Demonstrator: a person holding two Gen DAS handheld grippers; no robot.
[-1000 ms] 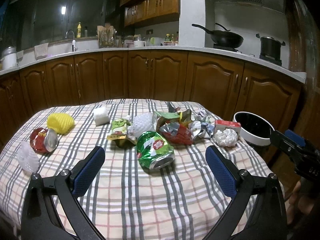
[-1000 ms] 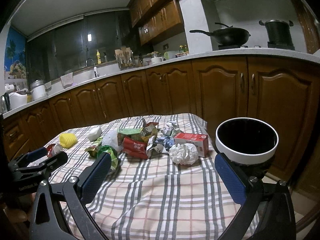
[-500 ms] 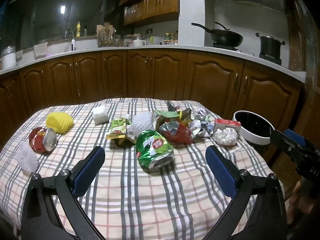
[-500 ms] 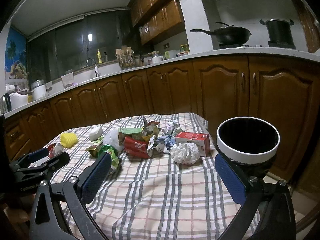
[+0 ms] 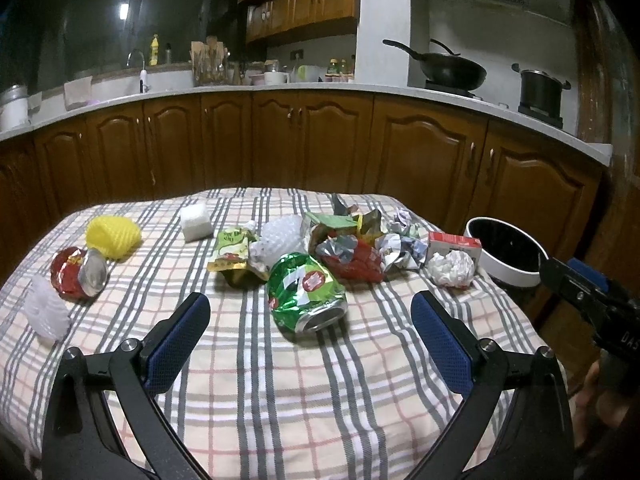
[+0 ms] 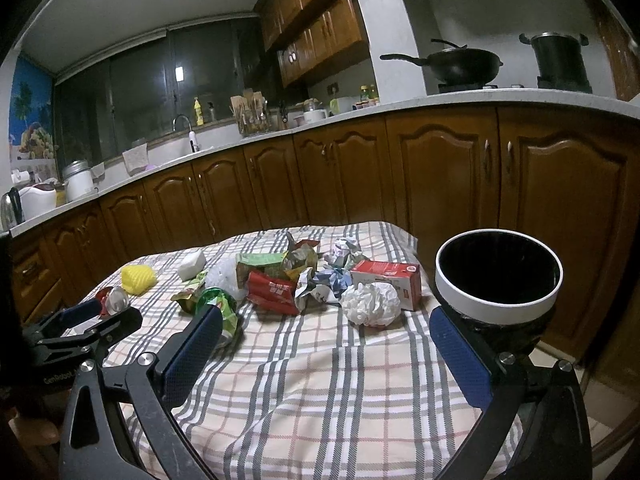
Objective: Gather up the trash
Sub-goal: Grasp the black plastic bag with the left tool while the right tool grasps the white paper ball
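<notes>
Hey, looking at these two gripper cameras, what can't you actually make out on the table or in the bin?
- Bin: its inside is black in both views; contents unreadable.
- Crushed green can: right wrist view, partly hidden behind the right gripper's finger.
- Red carton: left wrist view, front covered by the white paper ball.
- Wrapper print: too small to read.

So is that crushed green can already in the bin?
No, the crushed green can lies on the checked tablecloth, while the white-rimmed bin stands apart, off the table's right edge.
</notes>
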